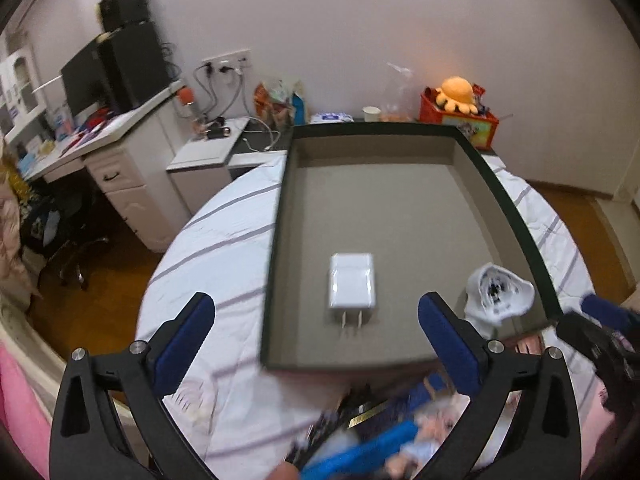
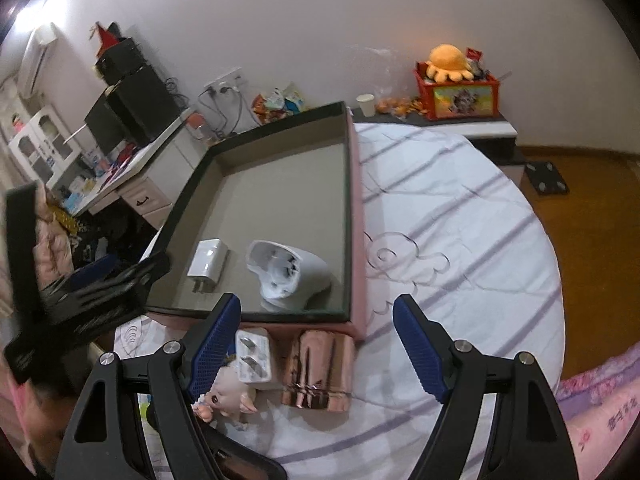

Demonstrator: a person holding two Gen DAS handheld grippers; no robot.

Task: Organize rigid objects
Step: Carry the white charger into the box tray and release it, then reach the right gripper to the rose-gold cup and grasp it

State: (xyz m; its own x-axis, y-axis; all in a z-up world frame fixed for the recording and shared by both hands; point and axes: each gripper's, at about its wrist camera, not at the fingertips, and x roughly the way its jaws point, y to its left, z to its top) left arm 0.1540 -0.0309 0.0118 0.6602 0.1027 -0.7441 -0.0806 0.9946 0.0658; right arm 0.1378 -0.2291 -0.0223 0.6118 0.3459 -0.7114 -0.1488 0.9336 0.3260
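Note:
A shallow tray point(image 1: 280, 208) with a dark rim and grey floor lies on the striped bed. In it are a white plug charger point(image 1: 352, 286) and a white curved device point(image 1: 500, 292), also seen in the right wrist view as charger point(image 2: 207, 262) and device point(image 2: 288, 274). My left gripper point(image 1: 316, 340) is open and empty, above the tray's near edge. My right gripper point(image 2: 316, 340) is open and empty, above the bed in front of the tray. Below it lie a second white charger point(image 2: 254, 354), a rose-gold box point(image 2: 318, 368) and a pig figurine point(image 2: 226, 398).
The round bed point(image 2: 460, 220) has a white striped cover. A doll and a blue item point(image 1: 380, 448) lie blurred at the near edge. A desk with monitors point(image 1: 116, 72) stands left. A red toy box point(image 2: 458, 94) and paper cup point(image 2: 366, 104) sit behind.

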